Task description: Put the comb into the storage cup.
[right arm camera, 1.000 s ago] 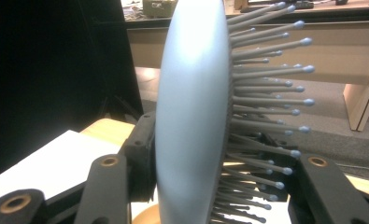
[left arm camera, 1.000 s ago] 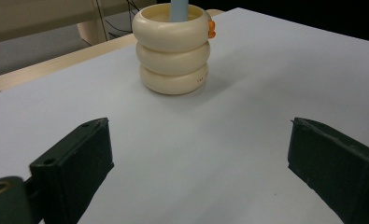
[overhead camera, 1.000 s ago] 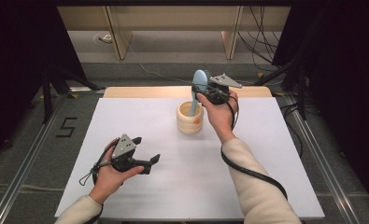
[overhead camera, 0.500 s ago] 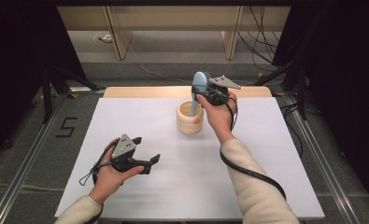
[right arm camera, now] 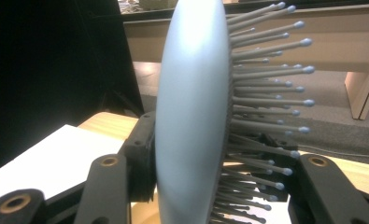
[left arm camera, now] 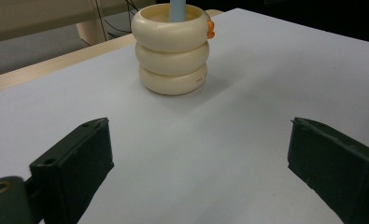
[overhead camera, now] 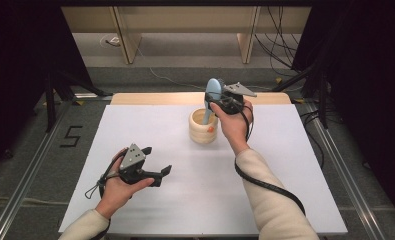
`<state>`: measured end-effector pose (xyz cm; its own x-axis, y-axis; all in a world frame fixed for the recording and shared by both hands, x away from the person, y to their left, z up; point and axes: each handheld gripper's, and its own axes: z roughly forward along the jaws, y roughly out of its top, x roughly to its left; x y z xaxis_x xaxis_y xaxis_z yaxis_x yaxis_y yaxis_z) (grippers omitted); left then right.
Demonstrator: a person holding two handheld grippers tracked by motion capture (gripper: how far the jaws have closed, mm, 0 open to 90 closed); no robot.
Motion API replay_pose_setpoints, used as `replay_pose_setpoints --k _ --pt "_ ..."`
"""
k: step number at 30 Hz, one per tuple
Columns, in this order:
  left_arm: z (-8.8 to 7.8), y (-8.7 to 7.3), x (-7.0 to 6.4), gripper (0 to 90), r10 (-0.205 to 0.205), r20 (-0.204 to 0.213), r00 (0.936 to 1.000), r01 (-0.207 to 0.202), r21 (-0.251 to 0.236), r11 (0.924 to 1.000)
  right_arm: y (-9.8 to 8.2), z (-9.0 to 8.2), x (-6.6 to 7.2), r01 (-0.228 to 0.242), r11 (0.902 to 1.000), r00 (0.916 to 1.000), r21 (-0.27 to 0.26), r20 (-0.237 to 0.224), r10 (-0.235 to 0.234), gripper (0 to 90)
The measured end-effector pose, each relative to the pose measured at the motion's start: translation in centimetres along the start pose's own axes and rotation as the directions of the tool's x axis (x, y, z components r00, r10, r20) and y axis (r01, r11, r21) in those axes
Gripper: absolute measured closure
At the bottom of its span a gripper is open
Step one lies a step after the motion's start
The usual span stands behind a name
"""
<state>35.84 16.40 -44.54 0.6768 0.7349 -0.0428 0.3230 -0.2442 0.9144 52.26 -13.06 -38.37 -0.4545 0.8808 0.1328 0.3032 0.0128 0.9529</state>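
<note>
A pale blue hairbrush point(overhead camera: 212, 92) stands upright with its handle down inside a cream ribbed holder point(overhead camera: 203, 128) at the middle back of the white table. My right gripper point(overhead camera: 219, 100) is shut on the brush's head; in the right gripper view the jaws press its smooth back and its bristles point(right arm camera: 261, 84). The hairbrush point(right arm camera: 194, 116) is seen edge-on there. My left gripper point(overhead camera: 155, 167) rests near the table's front left, open, with nothing between its jaws. In the left gripper view the holder point(left arm camera: 172, 51) stands ahead with the brush handle point(left arm camera: 177, 9) rising from it.
A small orange tab point(overhead camera: 210, 129) sticks out at the holder's rim. The white table top point(overhead camera: 285, 170) has a wooden strip point(overhead camera: 150, 98) along its far edge. Wooden legs and cables lie on the floor beyond. A "5" marking point(overhead camera: 71, 136) is on the floor at left.
</note>
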Motion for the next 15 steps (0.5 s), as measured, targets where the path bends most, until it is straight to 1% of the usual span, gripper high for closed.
replay_pose_setpoints --k 3,15 --pt "0.01 0.0 -0.02 6.0 0.001 0.0 1.0 -0.001 0.0 1.0 -0.12 0.02 0.0 0.002 1.0 1.0 0.002 0.001 -0.002 50.1" --pt "0.04 -0.02 -0.03 6.0 0.0 0.002 1.0 0.0 0.001 1.0 -0.88 0.33 -0.32 -0.025 0.9996 0.9997 0.013 0.001 0.025 50.0"
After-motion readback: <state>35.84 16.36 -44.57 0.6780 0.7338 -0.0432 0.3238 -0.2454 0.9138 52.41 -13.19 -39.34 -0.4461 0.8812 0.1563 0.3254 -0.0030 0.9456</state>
